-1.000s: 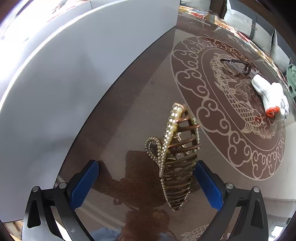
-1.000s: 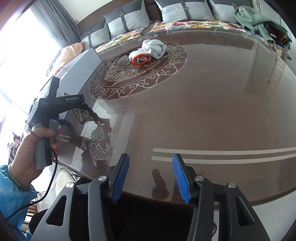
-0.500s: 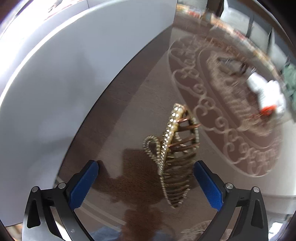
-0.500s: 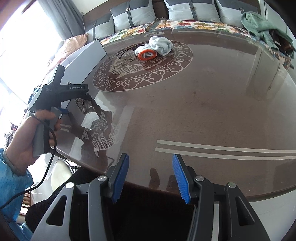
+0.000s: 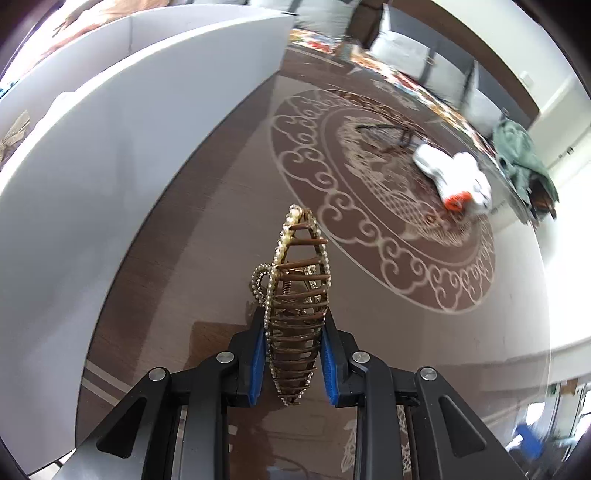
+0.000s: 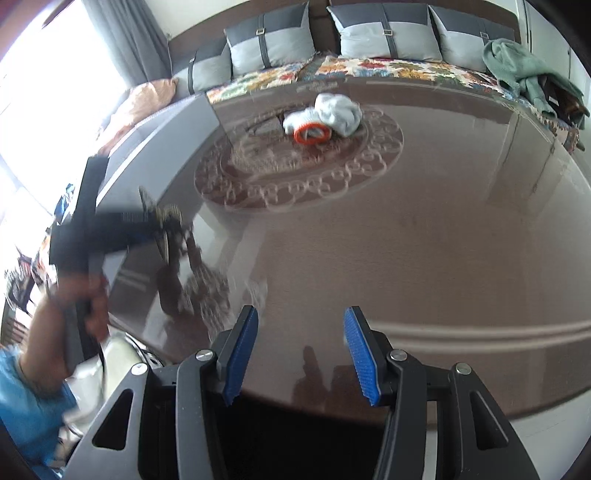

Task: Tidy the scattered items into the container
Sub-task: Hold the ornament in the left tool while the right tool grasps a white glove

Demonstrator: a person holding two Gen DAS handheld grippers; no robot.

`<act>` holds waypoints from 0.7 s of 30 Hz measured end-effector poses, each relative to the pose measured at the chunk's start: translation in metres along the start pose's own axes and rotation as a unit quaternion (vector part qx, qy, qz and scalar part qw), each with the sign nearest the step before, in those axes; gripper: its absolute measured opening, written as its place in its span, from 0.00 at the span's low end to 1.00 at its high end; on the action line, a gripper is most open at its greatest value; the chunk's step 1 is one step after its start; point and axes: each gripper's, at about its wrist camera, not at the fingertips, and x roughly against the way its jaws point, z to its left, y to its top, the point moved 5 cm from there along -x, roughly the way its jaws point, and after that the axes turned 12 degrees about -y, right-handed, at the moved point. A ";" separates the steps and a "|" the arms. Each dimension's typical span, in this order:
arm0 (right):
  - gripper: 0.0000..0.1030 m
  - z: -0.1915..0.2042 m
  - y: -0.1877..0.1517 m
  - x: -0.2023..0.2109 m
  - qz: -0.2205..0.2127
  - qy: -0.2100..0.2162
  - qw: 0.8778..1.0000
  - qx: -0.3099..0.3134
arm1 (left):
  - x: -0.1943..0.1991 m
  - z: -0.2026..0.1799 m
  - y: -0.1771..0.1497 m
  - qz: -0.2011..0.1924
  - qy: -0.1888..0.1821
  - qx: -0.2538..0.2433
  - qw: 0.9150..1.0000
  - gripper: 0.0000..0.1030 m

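A gold hair claw [image 5: 297, 295] with pearl trim stands on the glossy brown table [image 5: 369, 314]. My left gripper [image 5: 292, 317] is closing on it, its blue pads pressing the claw's two sides. The grey container [image 5: 110, 166] rises just left of it. Dark glasses [image 5: 388, 134] and a white glove with an orange cuff [image 5: 454, 173] lie on the round ornament further off. In the right wrist view my right gripper [image 6: 301, 317] hangs open over the table's near edge with nothing between its fingers; the glove [image 6: 325, 118] lies far ahead and the left gripper [image 6: 162, 229] shows blurred at the left.
A bench with grey cushions [image 6: 384, 33] and a patterned cover runs behind the table. A green cloth [image 6: 517, 66] is heaped at its right end. A hand and blue sleeve [image 6: 33, 398] are at the lower left. Bare tabletop [image 6: 406, 240] spreads to the right.
My left gripper's jaws have come in from wide apart onto the hair claw, and its view has tilted. The right gripper's view has shifted slightly toward the table's middle.
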 end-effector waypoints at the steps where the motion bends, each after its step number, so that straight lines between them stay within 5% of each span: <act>1: 0.49 -0.002 0.009 -0.002 0.002 0.003 1.000 -0.007 | 0.000 -0.002 0.000 0.000 -0.003 -0.006 1.000 0.25; 11: 0.49 -0.043 0.187 -0.085 0.053 0.059 0.988 -0.134 | -0.003 -0.005 0.004 0.009 -0.017 -0.026 0.999 0.25; 13: 0.56 -0.052 0.225 -0.105 0.064 0.061 0.982 -0.168 | -0.004 -0.005 0.005 0.014 -0.017 -0.026 0.999 0.25; 21: 0.56 -0.053 0.279 -0.164 0.144 0.031 0.966 -0.211 | -0.006 -0.006 0.006 0.026 -0.012 -0.036 0.999 0.25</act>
